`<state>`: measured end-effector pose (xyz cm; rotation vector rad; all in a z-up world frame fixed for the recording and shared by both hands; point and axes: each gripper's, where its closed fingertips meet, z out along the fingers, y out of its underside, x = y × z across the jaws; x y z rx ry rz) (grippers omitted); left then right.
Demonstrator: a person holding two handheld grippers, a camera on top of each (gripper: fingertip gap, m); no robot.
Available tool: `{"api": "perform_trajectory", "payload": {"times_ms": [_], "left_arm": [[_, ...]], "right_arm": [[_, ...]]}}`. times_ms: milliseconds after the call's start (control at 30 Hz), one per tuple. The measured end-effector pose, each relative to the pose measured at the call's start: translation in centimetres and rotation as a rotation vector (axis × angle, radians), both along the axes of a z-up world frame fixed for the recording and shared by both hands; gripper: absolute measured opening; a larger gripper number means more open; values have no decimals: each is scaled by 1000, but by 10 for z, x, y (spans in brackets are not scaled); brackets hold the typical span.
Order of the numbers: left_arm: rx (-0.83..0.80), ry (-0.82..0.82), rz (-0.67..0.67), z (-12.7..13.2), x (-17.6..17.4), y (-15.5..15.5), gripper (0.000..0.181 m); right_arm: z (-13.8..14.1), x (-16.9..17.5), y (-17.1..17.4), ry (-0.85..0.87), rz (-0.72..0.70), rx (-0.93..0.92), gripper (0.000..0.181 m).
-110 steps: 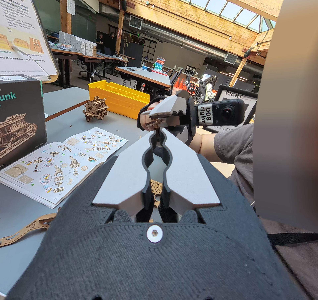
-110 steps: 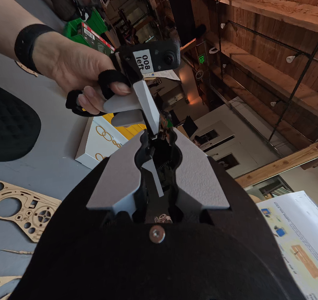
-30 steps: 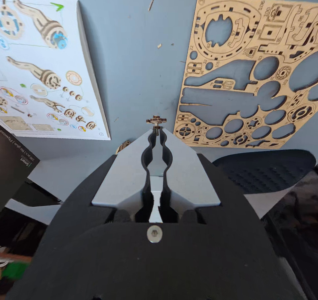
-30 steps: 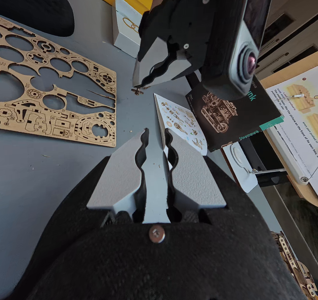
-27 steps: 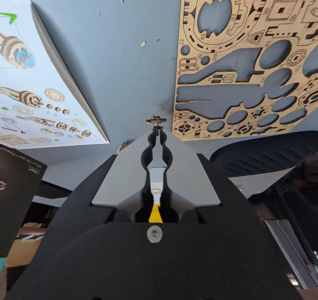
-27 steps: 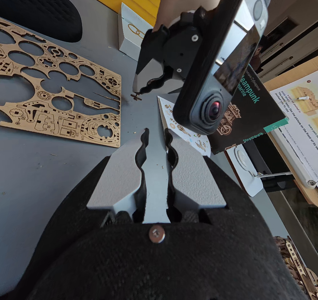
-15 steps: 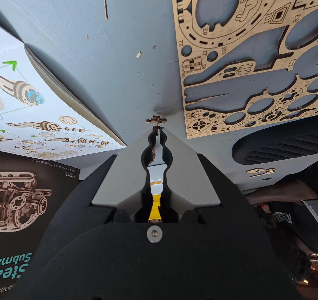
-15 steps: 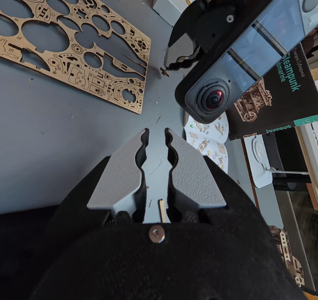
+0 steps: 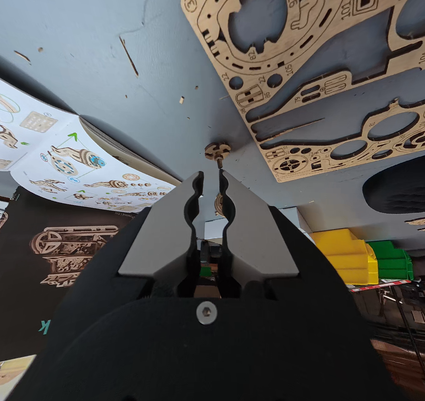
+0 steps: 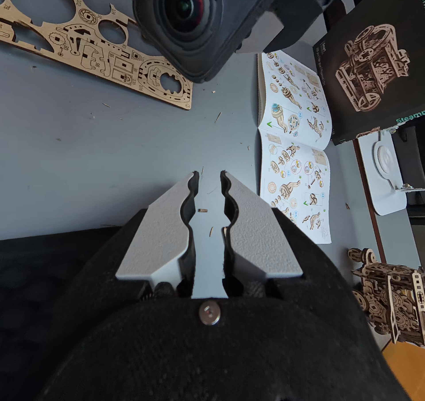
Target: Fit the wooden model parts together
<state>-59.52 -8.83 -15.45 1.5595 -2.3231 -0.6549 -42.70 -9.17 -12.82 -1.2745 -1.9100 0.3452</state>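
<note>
Left gripper [image 9: 211, 174] parted and empty, tips just short of the small wooden wheel on a peg [image 9: 217, 152], standing on the grey surface [image 9: 115, 33] just beside the punched wooden sheet [image 9: 322, 68], booklet [image 9: 69, 160] off to the other side. Right gripper [image 10: 208, 175] likewise parted, empty, over bare surface between sheet and booklet.

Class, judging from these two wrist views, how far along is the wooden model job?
Done: a small wheel on its peg looks joined and stands on the grey table; many holes in the wooden sheet show parts already taken out. In hand: nothing; the left claw and right claw are both open. Left: several parts are uncut from the sheet.
</note>
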Motion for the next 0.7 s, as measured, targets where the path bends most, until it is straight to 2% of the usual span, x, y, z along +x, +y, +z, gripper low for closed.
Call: {"api": "perform_trajectory", "payload": {"times_ms": [133, 267, 333, 400, 500, 600, 700], "left_arm": [[16, -80, 3, 6, 11, 1, 24], [82, -255, 100, 31, 12, 7, 30], [120, -419, 194, 48, 9, 6, 30], [171, -626, 314, 64, 3, 4, 29], [240, -980, 484, 77, -8, 0, 27], [262, -1232, 599, 72, -18, -8, 26], [285, -1333, 647, 59, -25, -15, 25]], "right_arm": [[3, 1, 5, 32, -14, -15, 19], [12, -9, 7, 129, -16, -51, 19], [26, -28, -2, 238, 20, -104, 18], [42, -53, -4, 322, -6, -133, 18], [52, -94, -11, 359, -38, -172, 19], [35, -128, -18, 271, -7, -132, 20], [16, -151, -9, 215, -48, -124, 18]]}}
